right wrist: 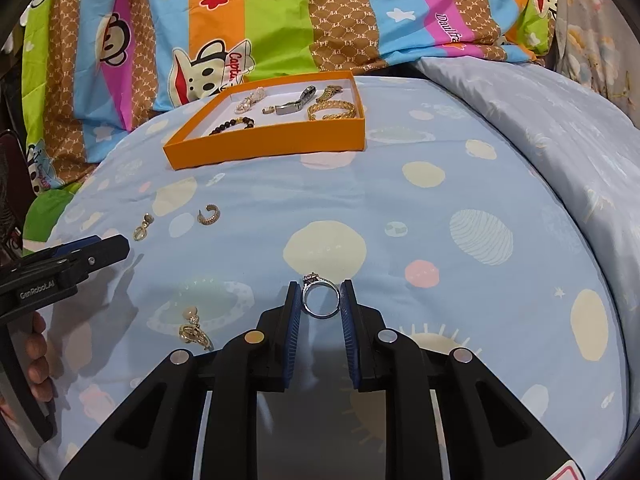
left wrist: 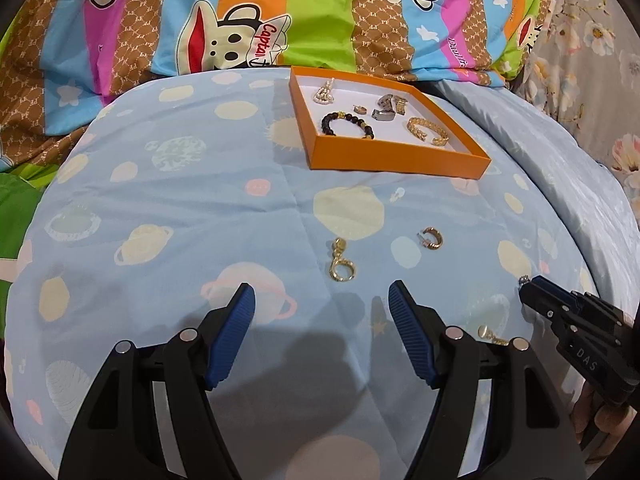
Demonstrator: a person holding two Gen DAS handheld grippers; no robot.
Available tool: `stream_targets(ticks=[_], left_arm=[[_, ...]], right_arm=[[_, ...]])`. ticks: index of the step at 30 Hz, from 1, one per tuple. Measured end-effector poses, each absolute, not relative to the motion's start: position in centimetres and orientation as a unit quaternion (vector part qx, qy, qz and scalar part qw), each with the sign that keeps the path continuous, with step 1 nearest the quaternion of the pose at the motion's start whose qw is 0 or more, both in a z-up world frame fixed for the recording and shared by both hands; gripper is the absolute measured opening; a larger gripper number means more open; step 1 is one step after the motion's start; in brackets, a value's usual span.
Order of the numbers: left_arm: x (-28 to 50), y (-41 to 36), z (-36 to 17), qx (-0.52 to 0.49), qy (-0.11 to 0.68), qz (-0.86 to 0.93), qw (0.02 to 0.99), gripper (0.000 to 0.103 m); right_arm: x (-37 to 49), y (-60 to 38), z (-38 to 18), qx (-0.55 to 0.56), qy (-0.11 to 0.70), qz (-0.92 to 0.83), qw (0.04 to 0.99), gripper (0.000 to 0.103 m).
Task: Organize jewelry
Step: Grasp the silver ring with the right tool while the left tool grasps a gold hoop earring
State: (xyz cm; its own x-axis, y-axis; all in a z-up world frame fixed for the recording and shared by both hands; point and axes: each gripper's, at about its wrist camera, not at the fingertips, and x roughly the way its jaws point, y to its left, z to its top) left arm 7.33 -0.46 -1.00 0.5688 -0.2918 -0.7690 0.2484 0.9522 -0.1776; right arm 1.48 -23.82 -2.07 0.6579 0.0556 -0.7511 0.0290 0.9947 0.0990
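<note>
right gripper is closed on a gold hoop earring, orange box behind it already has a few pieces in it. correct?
Not quite. The right gripper is closed on a silver ring with a stone setting, as the right wrist view shows. The gold hoop earring lies loose on the bedspread. The orange box behind does already hold several pieces.

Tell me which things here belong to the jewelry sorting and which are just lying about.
Part of the job:
- silver ring between the right gripper jaws
- orange tray holding sorted jewelry
- gold hoop earring, loose
- gold drop earring, loose
- second drop earring, loose
- left gripper, jaws open

Just lying about:
- blue planet-print sheet
- striped cartoon quilt
</note>
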Motion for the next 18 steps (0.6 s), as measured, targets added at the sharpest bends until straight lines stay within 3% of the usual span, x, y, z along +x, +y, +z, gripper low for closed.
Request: stream_targets(ticks=[14, 18], left_arm=[[9.5, -8.1, -0.3, 0.010, 0.436, -0.208, 0.876, 0.067], [10.3, -10.0, -1.5, 0.022, 0.447, -0.209, 0.869, 0.058]], right_arm=[[0.4, -24.9, -0.5, 0.072, 0.402, -0.007, 0.913, 0.018], [0.1, -25.7, -0.1, 0.080, 0.399, -0.012, 0.913, 0.018]])
